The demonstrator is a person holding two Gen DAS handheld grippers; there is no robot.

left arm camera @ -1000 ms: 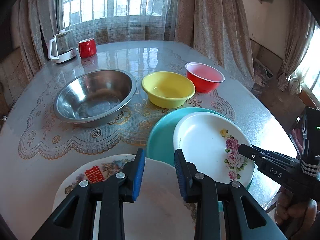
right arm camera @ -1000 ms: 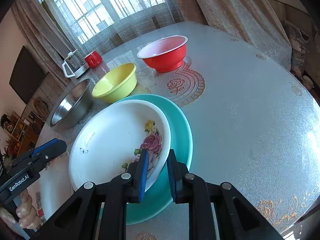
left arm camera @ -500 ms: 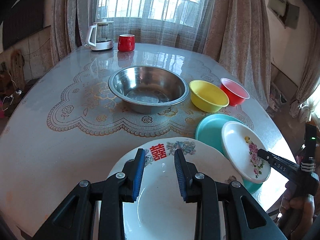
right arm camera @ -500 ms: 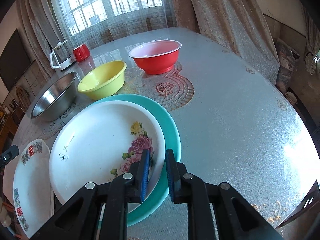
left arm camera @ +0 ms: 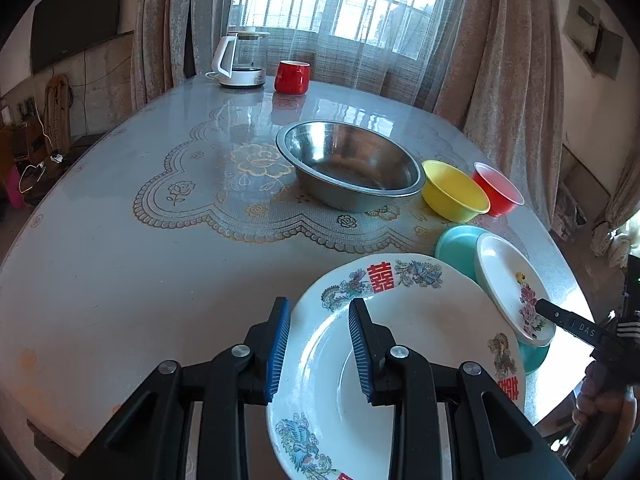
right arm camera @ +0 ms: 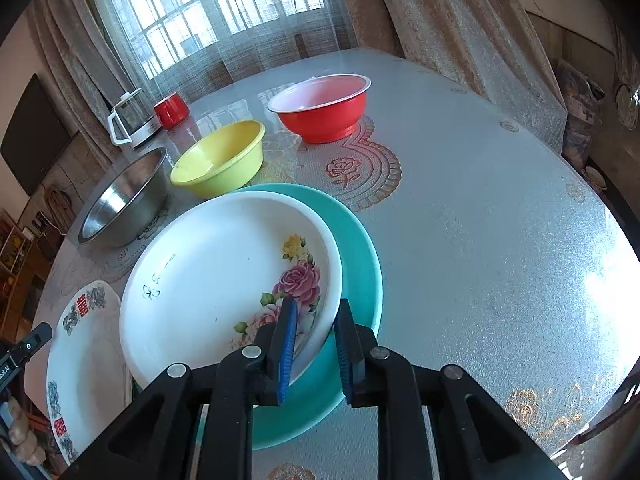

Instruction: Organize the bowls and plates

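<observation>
My left gripper (left arm camera: 318,340) has its jaws apart around the near rim of a large white plate with red characters (left arm camera: 420,332); the plate also shows in the right wrist view (right arm camera: 86,344). My right gripper (right arm camera: 314,332) grips the near rim of a white rose plate (right arm camera: 224,276), which rests tilted on a teal plate (right arm camera: 356,256). The rose plate (left arm camera: 508,280) and the teal plate (left arm camera: 456,240) lie right of the large plate. A steel bowl (left arm camera: 352,164), a yellow bowl (left arm camera: 454,190) and a red bowl (left arm camera: 498,188) stand in a row behind.
A glass kettle (left arm camera: 242,60) and a red mug (left arm camera: 292,76) stand at the table's far edge by the window. The table's near edge (left arm camera: 24,360) runs close under my left gripper. A lace mat (left arm camera: 240,184) covers the middle.
My left gripper has swung left and back, its jaws now straddling the large plate's left rim. My right gripper stays on the rose plate's rim, slightly shifted.
</observation>
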